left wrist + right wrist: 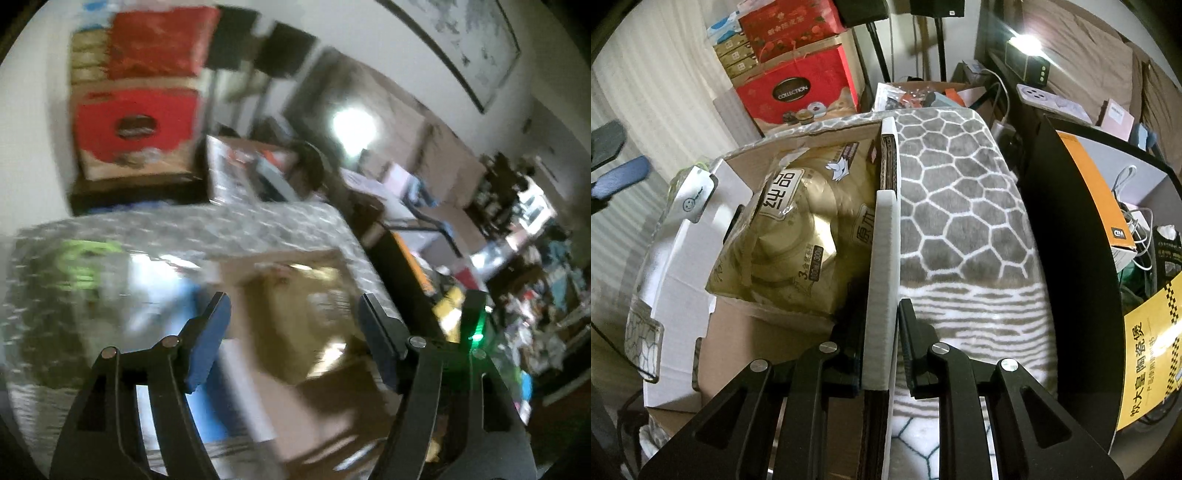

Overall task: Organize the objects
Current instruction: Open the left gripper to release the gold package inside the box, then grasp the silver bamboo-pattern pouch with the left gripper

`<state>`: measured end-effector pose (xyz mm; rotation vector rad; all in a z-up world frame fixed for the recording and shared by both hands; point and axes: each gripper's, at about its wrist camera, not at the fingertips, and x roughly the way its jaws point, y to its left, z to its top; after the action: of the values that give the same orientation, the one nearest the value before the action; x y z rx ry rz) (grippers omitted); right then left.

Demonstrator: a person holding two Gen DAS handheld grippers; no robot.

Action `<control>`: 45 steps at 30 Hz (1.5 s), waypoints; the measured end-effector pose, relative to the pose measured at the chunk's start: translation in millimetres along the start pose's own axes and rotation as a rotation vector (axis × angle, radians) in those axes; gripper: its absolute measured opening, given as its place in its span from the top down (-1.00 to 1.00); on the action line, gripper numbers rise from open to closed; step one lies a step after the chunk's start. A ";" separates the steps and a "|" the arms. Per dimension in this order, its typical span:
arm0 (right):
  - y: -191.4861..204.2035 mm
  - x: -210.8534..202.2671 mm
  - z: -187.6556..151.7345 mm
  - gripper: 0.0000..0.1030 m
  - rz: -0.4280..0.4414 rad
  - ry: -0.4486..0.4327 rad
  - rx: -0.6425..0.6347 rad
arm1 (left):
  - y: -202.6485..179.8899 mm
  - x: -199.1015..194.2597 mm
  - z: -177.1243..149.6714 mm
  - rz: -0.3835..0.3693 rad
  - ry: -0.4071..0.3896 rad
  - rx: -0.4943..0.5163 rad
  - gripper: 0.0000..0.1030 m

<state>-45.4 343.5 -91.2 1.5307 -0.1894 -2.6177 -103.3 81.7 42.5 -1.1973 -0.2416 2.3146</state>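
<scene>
An open cardboard box [676, 295] lies on a grey patterned blanket [960, 203]. Inside it sits a gold plastic pack of tissue paper [798, 236]. My right gripper [881, 314] is shut on the box's upright right wall [884, 236], one finger inside the box and one outside. The left wrist view is blurred. There my left gripper [293, 301] stands open above the box [332, 417], with nothing between its blue pads, and the gold pack [291, 343] lies beyond them. One blue pad [622, 177] of the left gripper shows at the left edge of the right wrist view.
Red gift boxes [798, 88] are stacked against the far wall. A black panel [1063, 240] edges the blanket on the right, with an orange-and-white box [1097, 184], cables and a yellow bag [1145, 362] behind it. A phone [1052, 101] lies on the dark shelf beyond.
</scene>
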 end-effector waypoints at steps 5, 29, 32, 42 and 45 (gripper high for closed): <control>-0.1 0.2 -0.4 0.66 -0.003 -0.001 -0.001 | 65.7 -25.2 -1.5 0.087 -0.048 -0.118 -0.32; 2.3 1.6 -0.2 0.66 -0.019 0.004 -0.012 | 165.6 39.9 -20.5 0.316 0.045 -0.281 0.56; 2.3 1.6 -0.2 0.66 -0.020 0.005 -0.013 | 163.1 50.1 -19.8 0.333 0.079 -0.257 0.76; 1.1 2.8 -1.6 0.66 -0.020 0.006 -0.013 | 162.5 50.2 -19.0 0.321 0.087 -0.260 0.86; 1.1 2.8 -2.2 0.66 -0.019 0.005 -0.010 | 167.5 38.3 -18.5 0.296 0.068 -0.276 0.86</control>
<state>-44.9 341.9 -94.5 1.5430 -0.1614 -2.6248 -167.6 -42.0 -59.4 -1.5344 -0.3933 2.5479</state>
